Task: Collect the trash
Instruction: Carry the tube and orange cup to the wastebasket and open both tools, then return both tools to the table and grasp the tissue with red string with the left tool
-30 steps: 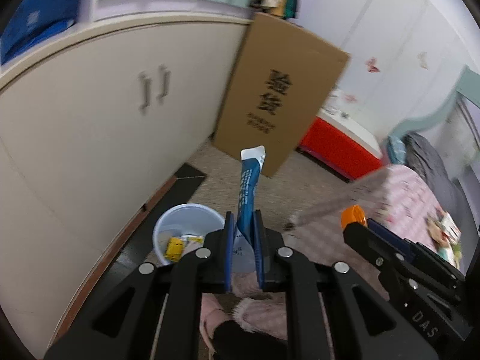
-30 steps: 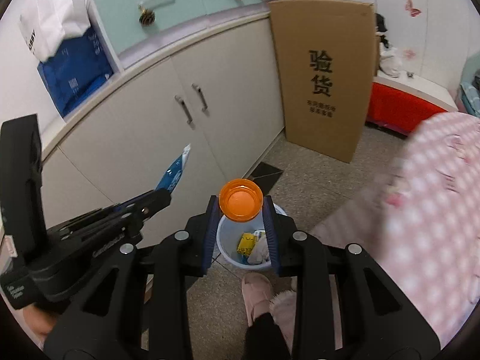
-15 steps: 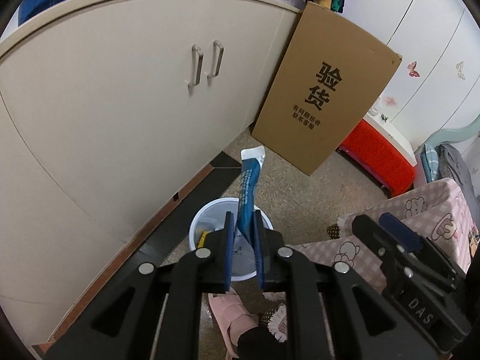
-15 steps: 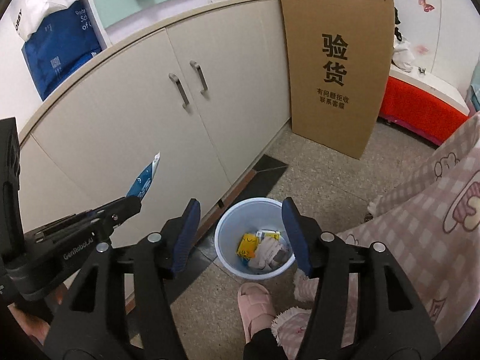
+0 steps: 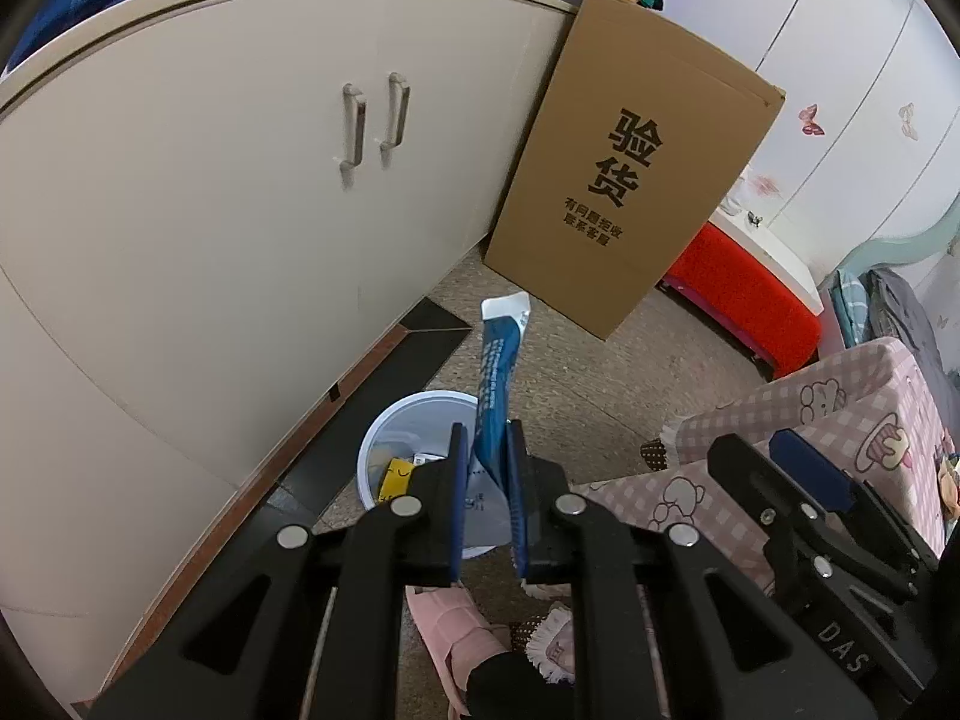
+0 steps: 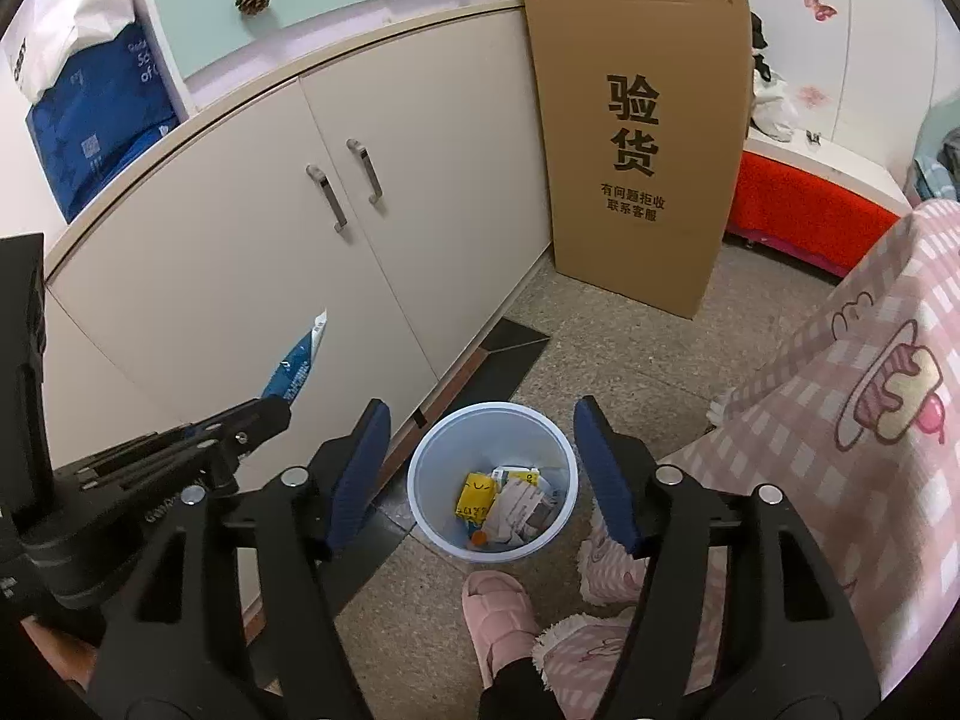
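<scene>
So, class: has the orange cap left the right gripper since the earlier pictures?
Yes. The right gripper now has nothing between its opening jaws; the orange cap lies in the white bin below.

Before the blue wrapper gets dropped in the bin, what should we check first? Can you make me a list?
1. Left gripper holds the blue wrapper tight: ok.
2. Wrapper right above the bin: cannot tell; it looks off to the side in the right view.
3. Bin has room: ok, only a few scraps at the bottom.
4. Right gripper has nothing in it: ok, its jaws are opening, empty.
5. Slippers clear of the bin: ok, beside it, close.
</scene>
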The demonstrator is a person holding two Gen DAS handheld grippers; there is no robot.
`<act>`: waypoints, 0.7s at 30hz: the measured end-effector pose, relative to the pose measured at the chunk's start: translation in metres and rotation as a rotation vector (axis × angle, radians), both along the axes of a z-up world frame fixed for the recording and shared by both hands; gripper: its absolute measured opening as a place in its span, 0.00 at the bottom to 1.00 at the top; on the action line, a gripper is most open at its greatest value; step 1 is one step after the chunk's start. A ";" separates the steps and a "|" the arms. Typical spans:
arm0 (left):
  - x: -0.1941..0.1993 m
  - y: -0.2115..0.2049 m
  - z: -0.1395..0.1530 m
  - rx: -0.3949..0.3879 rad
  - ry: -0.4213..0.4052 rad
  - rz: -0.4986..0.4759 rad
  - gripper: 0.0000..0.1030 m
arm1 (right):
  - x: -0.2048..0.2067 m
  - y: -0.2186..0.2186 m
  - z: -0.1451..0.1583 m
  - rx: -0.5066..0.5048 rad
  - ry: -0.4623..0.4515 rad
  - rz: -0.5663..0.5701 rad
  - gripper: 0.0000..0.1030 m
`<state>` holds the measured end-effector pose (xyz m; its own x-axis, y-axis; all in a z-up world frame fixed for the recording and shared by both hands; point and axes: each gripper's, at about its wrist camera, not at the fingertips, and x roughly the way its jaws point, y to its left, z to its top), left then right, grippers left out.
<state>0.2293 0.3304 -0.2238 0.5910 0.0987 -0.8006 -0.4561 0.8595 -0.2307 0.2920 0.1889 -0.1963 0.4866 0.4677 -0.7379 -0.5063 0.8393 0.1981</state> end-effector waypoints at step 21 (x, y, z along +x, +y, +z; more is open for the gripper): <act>0.042 -0.012 0.000 0.035 0.026 0.035 0.61 | 0.007 -0.035 0.023 0.099 -0.105 -0.154 0.64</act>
<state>0.2713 0.3187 -0.2236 0.5658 0.1470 -0.8114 -0.4914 0.8503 -0.1886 0.2992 0.1538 -0.1729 0.6298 0.4496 -0.6334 -0.3956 0.8874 0.2366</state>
